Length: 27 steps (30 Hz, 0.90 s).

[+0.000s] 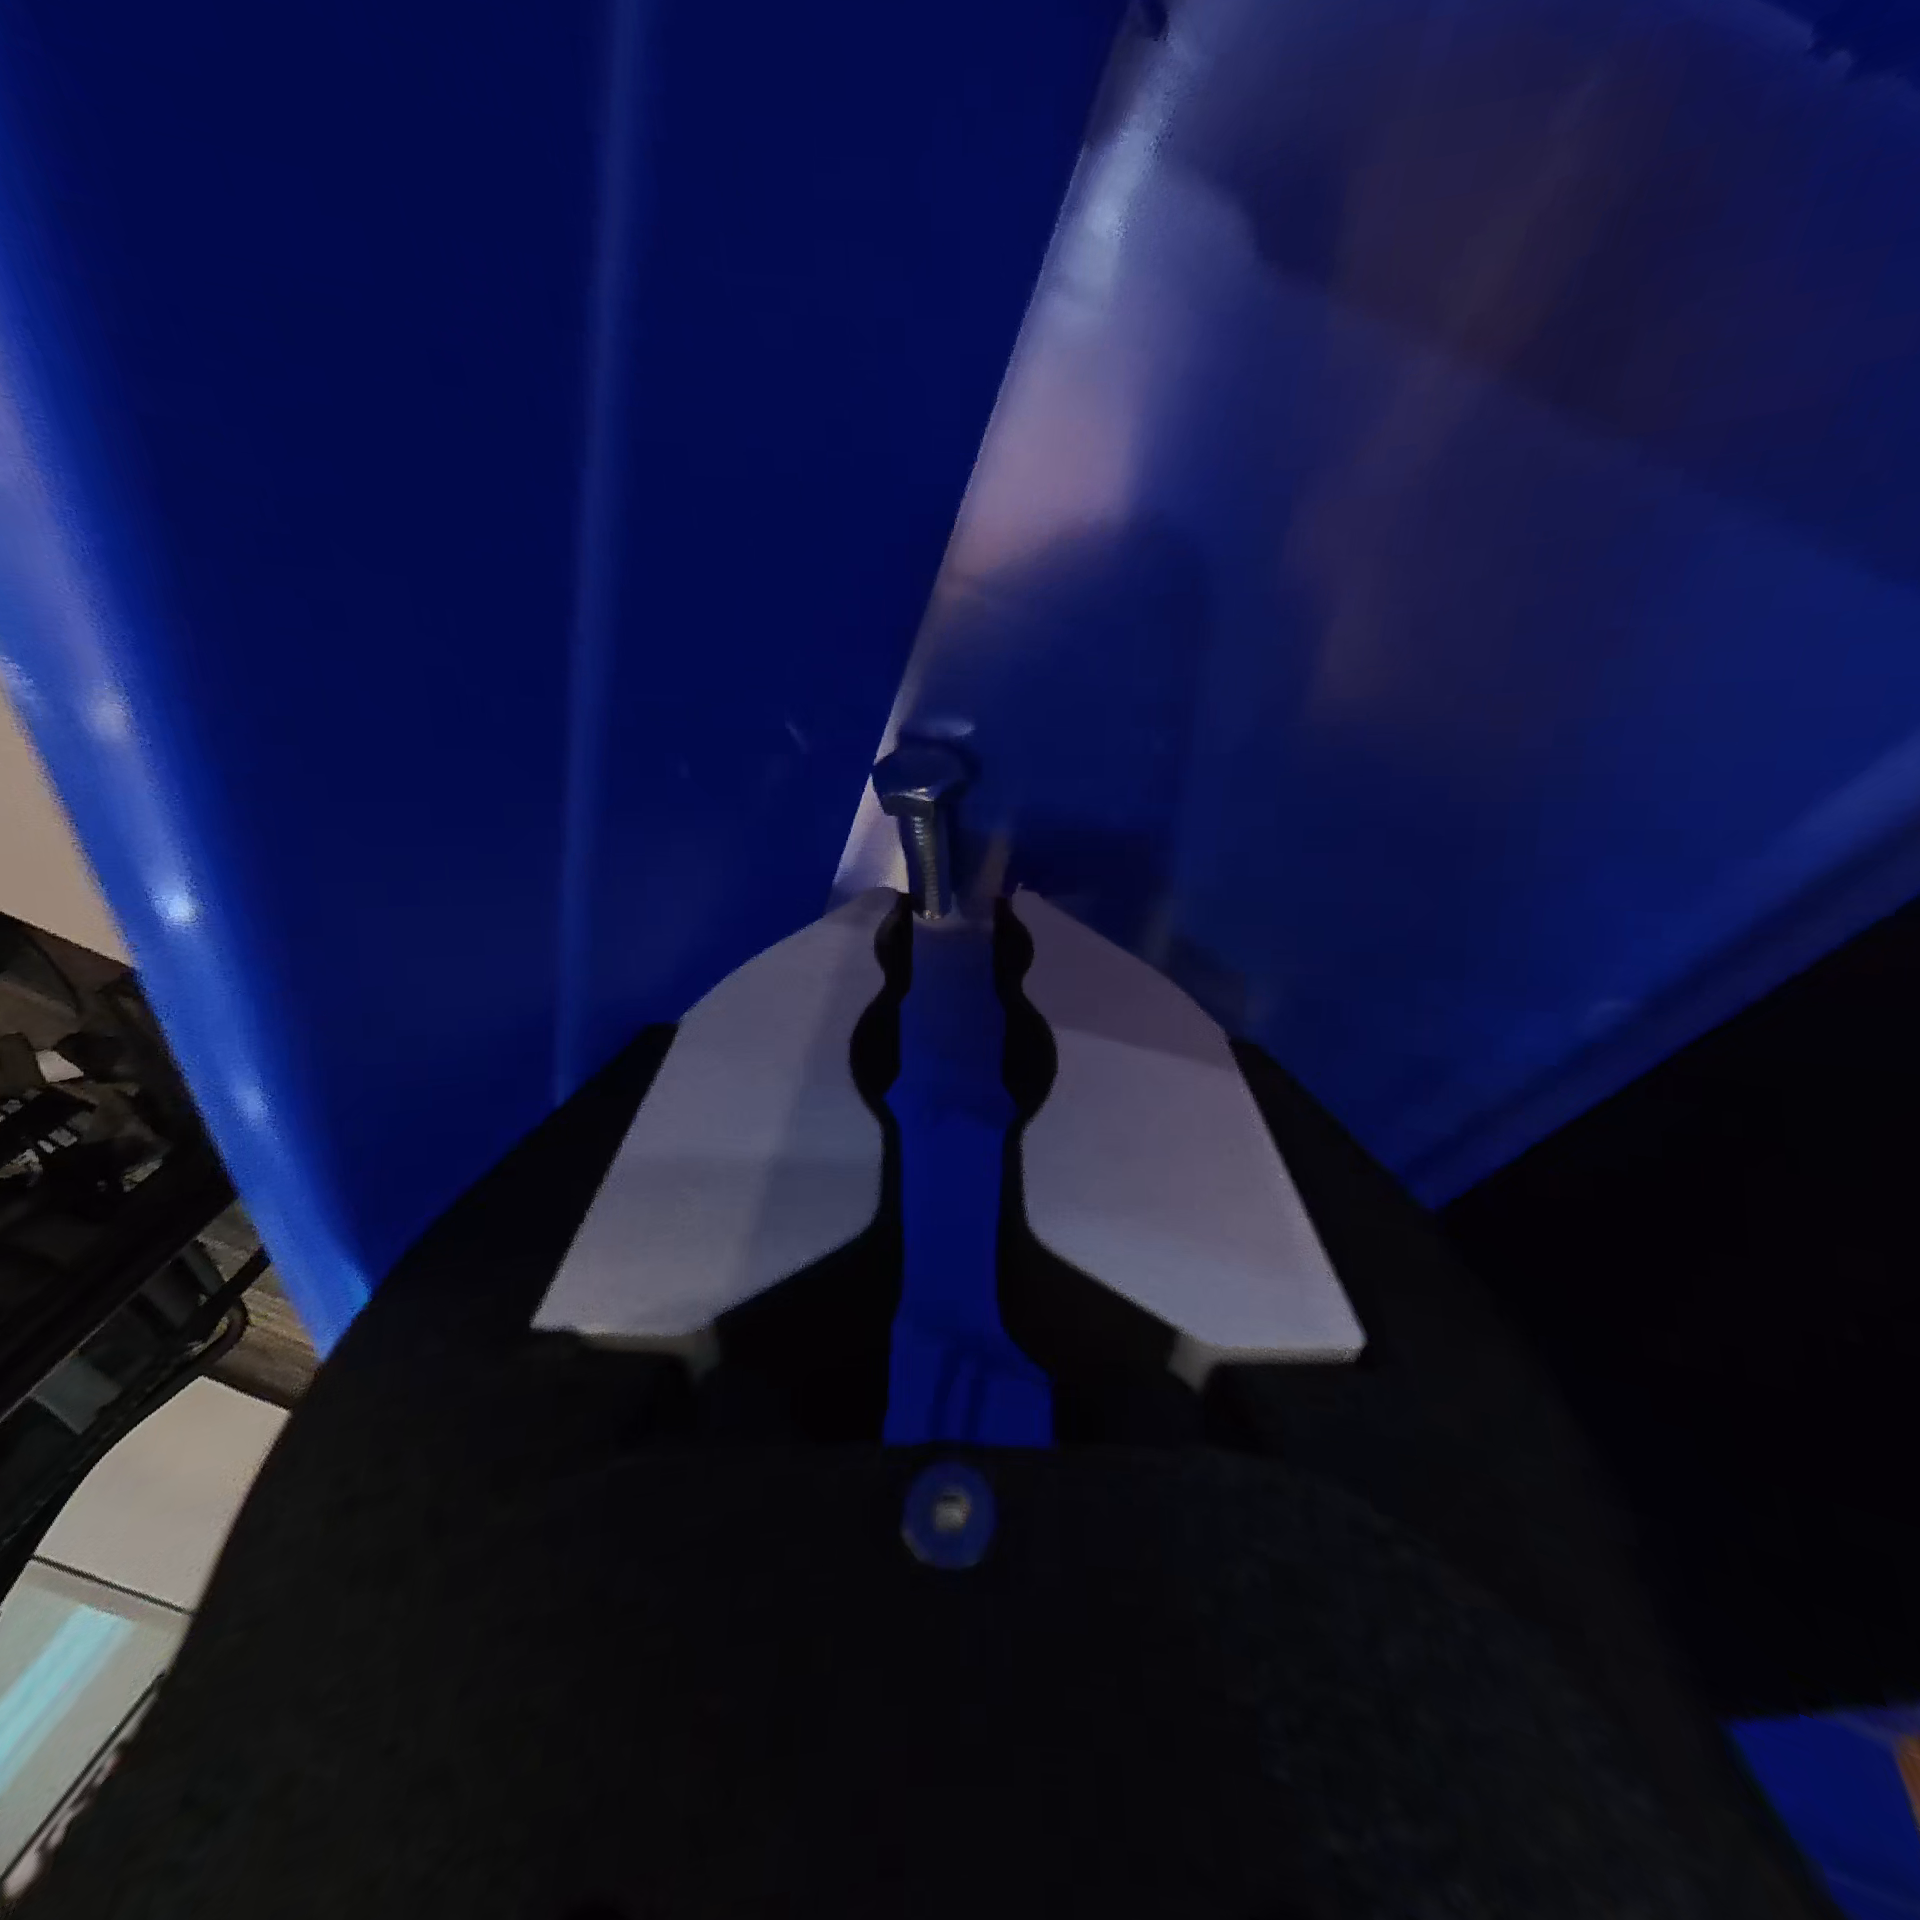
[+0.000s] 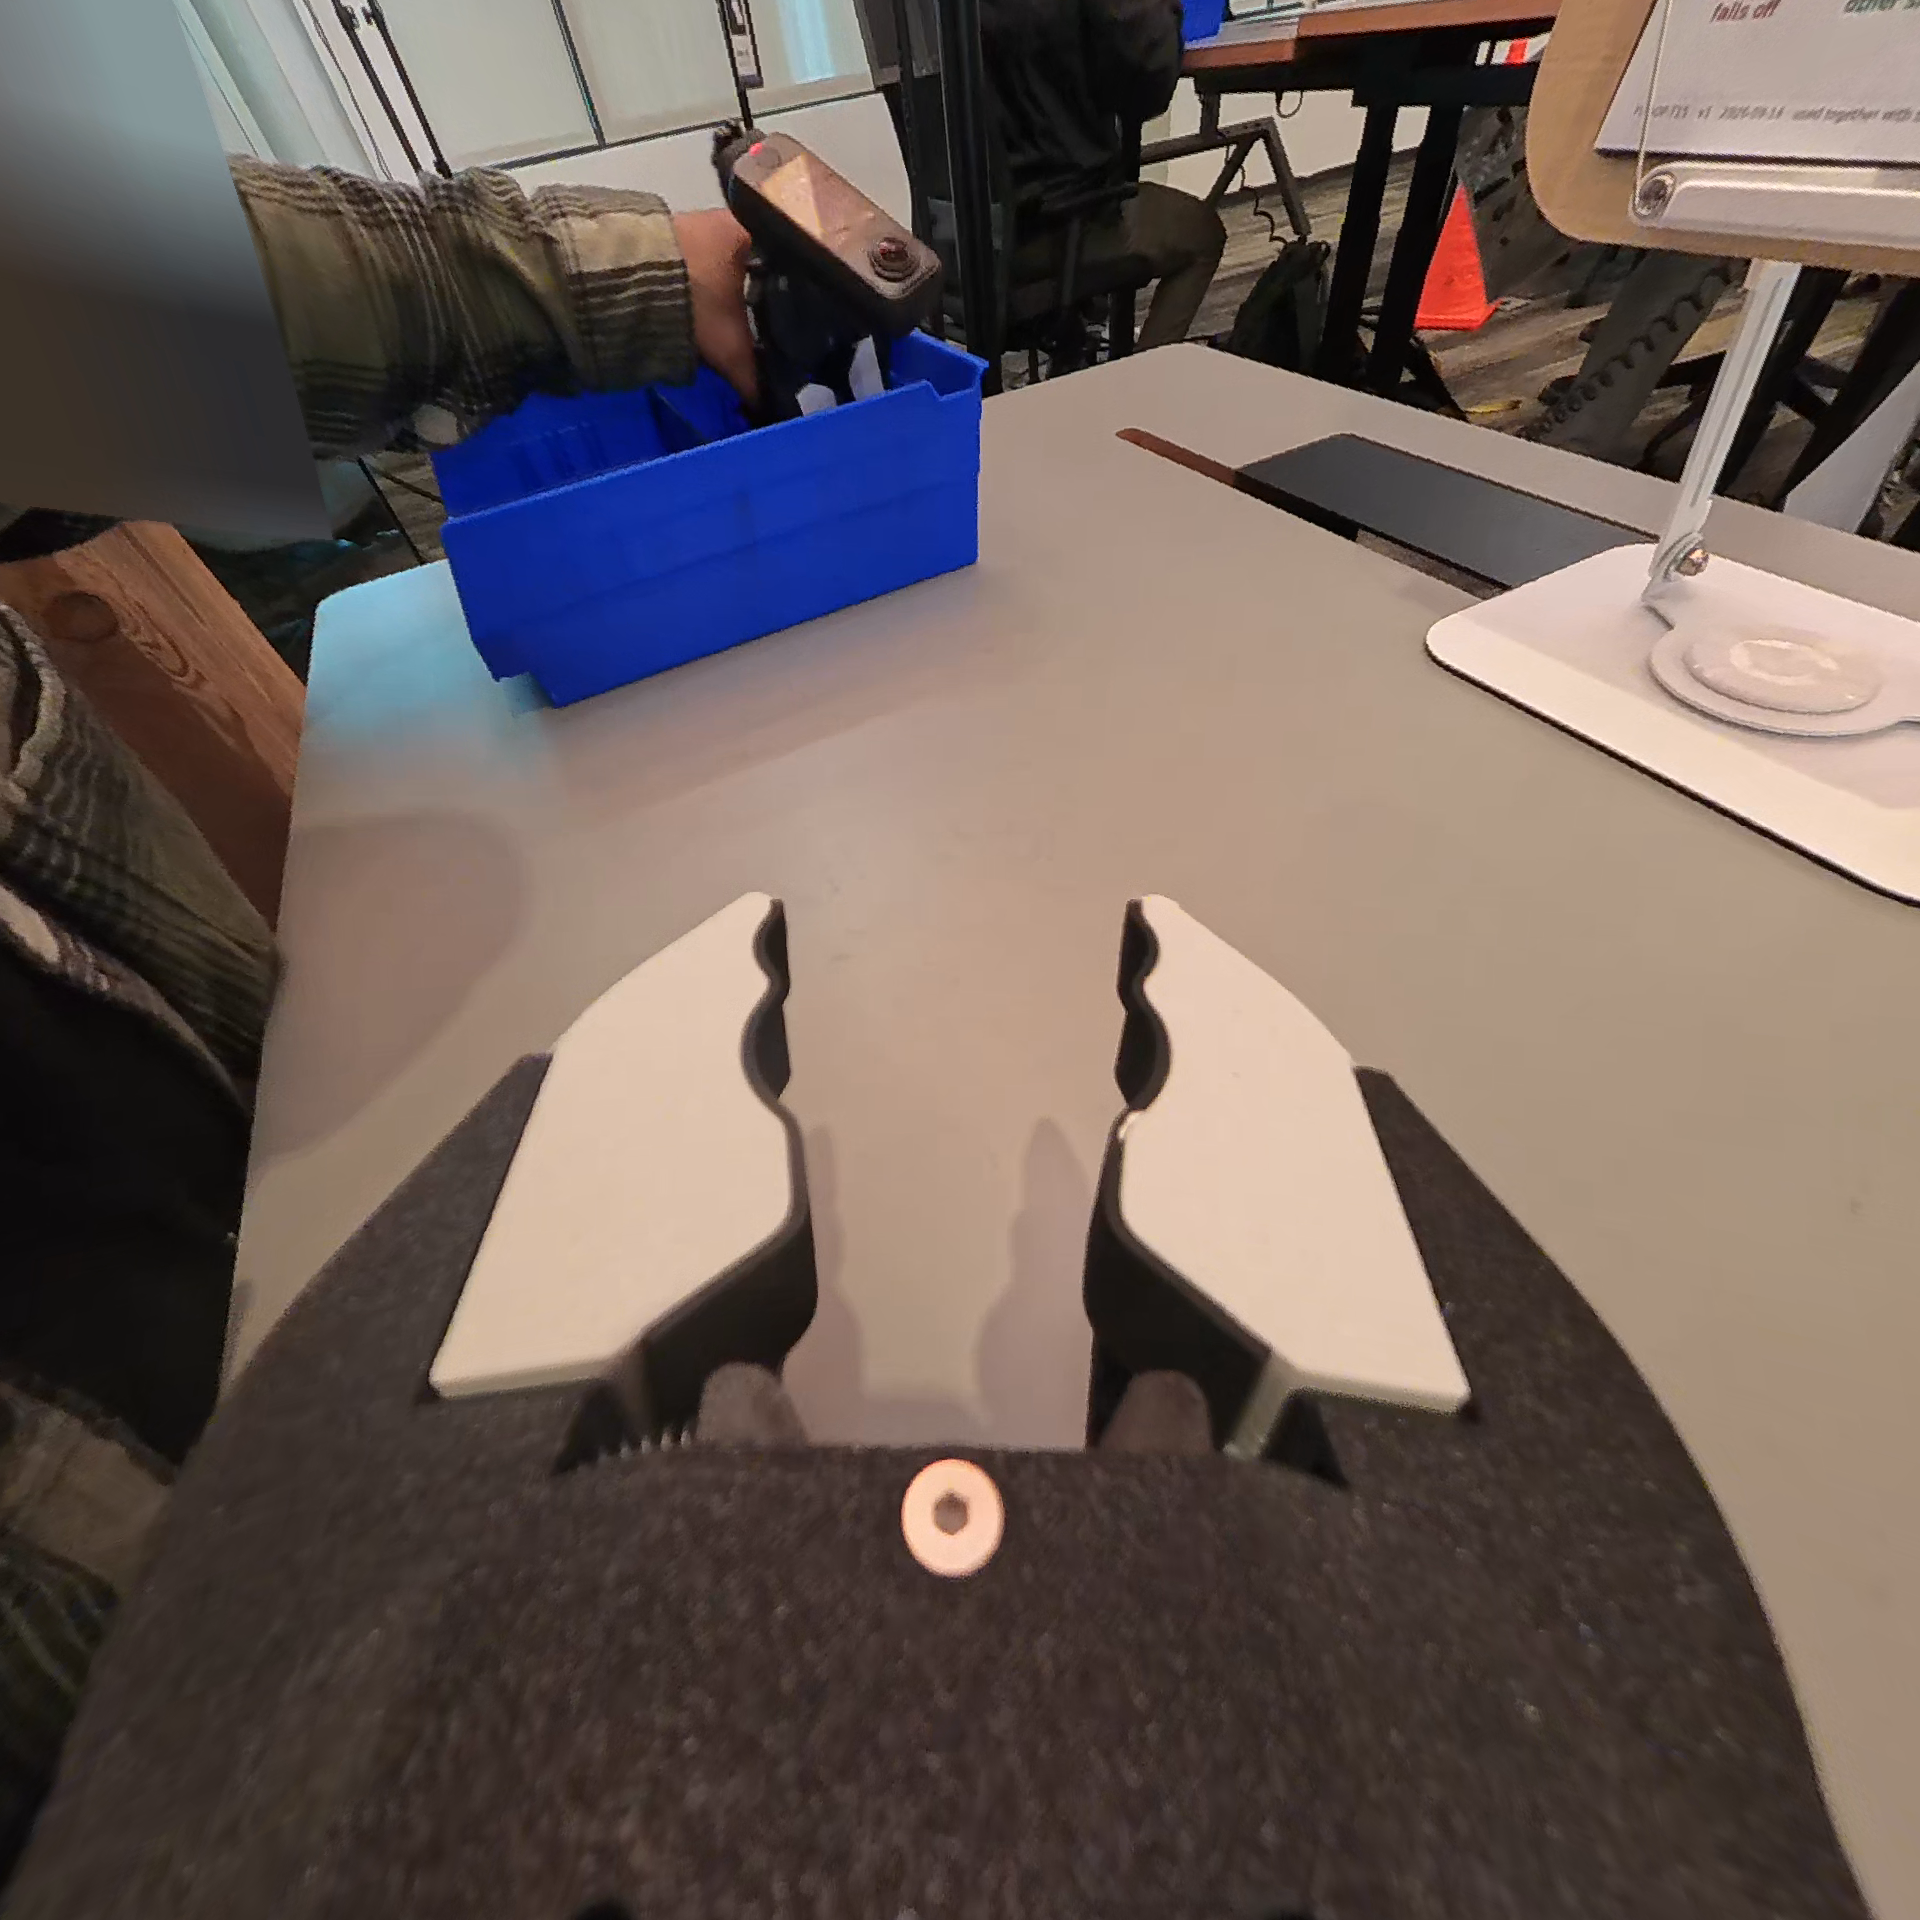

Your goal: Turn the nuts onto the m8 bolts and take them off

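Observation:
My left gripper reaches deep into a blue bin, close to the corner where two walls meet. Its fingers are drawn close together on the threaded end of a silver hex bolt, whose head points away toward that corner. No nut shows in either view. In the right wrist view the left gripper, held by a hand in a plaid sleeve, dips into the same bin at the table's far left. My right gripper is open and empty, low over the grey table.
A white stand base with a clipboard above it sits at the right. A flat black pad lies behind it. A wooden block is at the table's left edge. Chairs, desks and an orange cone stand beyond the table. Spacing between my two grippers at the tips: around 55 centimeters.

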Tool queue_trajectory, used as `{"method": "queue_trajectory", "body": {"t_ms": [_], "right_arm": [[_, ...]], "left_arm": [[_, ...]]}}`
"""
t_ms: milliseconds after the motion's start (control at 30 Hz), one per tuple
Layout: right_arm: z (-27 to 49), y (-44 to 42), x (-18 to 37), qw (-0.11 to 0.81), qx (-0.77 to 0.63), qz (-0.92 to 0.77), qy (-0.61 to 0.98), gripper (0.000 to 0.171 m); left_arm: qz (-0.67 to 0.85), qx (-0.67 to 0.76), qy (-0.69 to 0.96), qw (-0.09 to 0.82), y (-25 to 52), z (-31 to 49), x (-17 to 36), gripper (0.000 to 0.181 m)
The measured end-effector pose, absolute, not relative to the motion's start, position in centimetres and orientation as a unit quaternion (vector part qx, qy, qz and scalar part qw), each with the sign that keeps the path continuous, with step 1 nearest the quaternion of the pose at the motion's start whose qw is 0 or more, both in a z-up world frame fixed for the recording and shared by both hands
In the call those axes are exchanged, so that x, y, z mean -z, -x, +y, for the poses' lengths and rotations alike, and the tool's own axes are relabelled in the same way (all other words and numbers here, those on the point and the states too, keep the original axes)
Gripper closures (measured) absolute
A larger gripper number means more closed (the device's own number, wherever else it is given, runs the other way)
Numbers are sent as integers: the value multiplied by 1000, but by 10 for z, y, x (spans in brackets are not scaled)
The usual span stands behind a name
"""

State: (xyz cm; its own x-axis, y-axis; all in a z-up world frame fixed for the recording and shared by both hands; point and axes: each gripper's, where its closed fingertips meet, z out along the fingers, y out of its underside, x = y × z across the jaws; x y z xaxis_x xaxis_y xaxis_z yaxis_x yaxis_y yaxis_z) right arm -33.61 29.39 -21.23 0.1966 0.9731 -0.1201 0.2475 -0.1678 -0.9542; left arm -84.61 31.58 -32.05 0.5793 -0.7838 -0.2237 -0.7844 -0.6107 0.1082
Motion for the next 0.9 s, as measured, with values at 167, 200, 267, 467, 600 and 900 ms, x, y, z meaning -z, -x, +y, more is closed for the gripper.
{"method": "queue_trajectory", "body": {"t_ms": [167,200,267,467,600,900], "right_arm": [[290,337,211,434,-419,-482,635,112],[289,337,211,435,-418,-482,635,112],[289,335,209,438,-418,-480,635,113],[288,333,207,440,-421,-477,634,114],[287,330,207,440,-419,-477,635,114],[281,327,203,441,-430,-476,628,115]], "left_arm": [[426,-121,897,-22,845,313,324,172],[424,-122,897,-23,845,313,324,172],[415,-120,902,-22,845,313,324,173],[406,-131,904,-27,845,312,324,173],[402,-138,905,-26,848,309,322,174],[388,-134,912,16,847,302,299,174]]}}
